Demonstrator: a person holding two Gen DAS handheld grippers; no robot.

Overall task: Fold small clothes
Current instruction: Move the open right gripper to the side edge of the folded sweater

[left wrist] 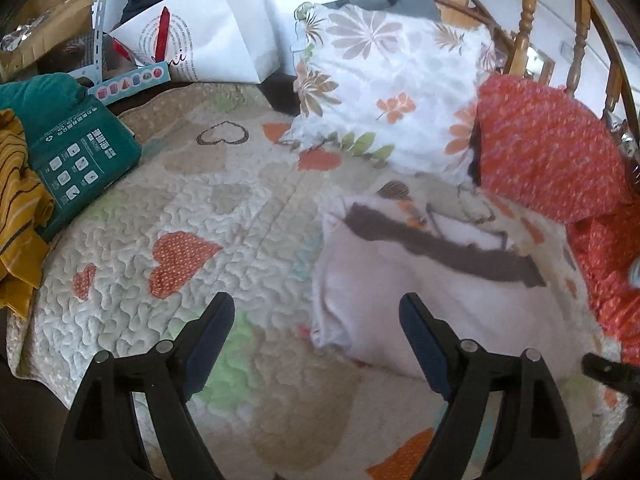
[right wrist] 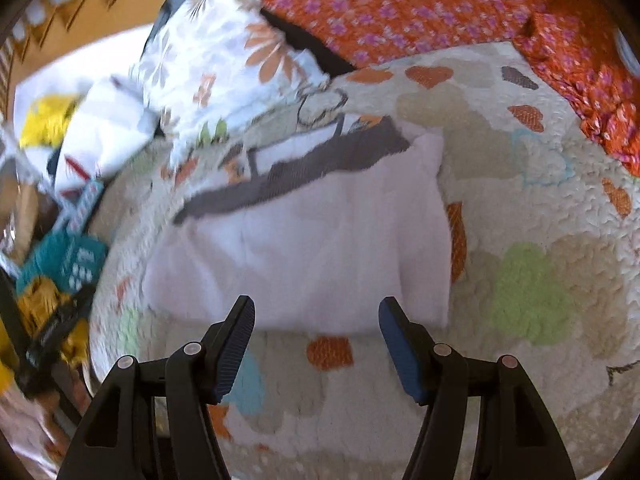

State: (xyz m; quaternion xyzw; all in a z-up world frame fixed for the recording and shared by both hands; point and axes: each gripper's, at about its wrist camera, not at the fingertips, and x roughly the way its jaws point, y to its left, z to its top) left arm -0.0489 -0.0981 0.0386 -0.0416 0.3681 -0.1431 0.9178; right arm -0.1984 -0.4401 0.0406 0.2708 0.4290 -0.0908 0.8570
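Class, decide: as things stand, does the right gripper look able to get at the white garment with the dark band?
Probably yes. The right gripper is open and empty, the white garment lies just ahead on the quilt, and nothing stands between them.

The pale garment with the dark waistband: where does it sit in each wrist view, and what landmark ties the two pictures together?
Left wrist view: pale garment lies right of centre on the quilt, just beyond the right finger of the open left claw.
Right wrist view: pale garment fills the centre, just ahead of the open right claw.
Shared landmark: the orange flowered cloth beyond the garment.
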